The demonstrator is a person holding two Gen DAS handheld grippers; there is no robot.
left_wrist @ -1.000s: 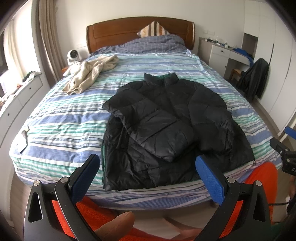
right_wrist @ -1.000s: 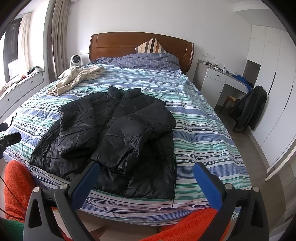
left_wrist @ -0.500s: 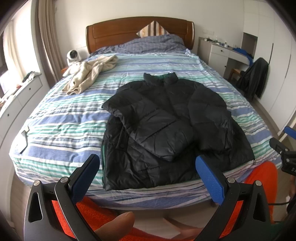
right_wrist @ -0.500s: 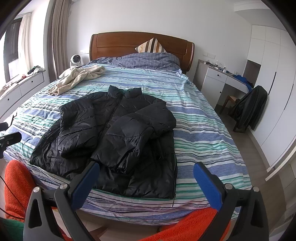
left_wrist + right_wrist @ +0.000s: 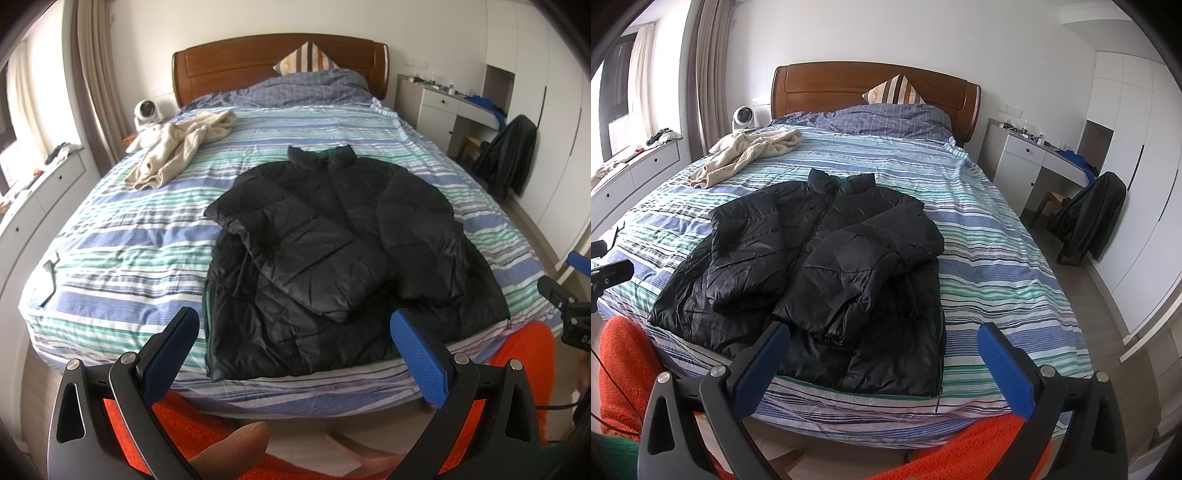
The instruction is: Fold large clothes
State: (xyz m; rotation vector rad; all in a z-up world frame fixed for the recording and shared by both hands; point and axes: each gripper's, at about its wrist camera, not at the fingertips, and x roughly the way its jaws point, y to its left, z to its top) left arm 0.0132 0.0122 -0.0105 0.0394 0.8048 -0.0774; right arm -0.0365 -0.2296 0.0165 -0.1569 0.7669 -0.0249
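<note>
Striped bedspread (image 5: 122, 240) before us, black puffer jacket (image 5: 332, 258) lying near its foot edge with both sleeves folded across the front, our left gripper (image 5: 295, 343) and right gripper (image 5: 882, 350) held above the edge, fingers spread wide, gripping nothing, beige garment (image 5: 177, 147) crumpled near the pillows.

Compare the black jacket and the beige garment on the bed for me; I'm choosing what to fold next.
The black jacket lies flat near the foot of the bed with both sleeves folded across its front; the beige garment sits crumpled near the pillows. The jacket is puffy and quilted, the garment soft and fuzzy. Both lie untouched by either gripper.
</note>
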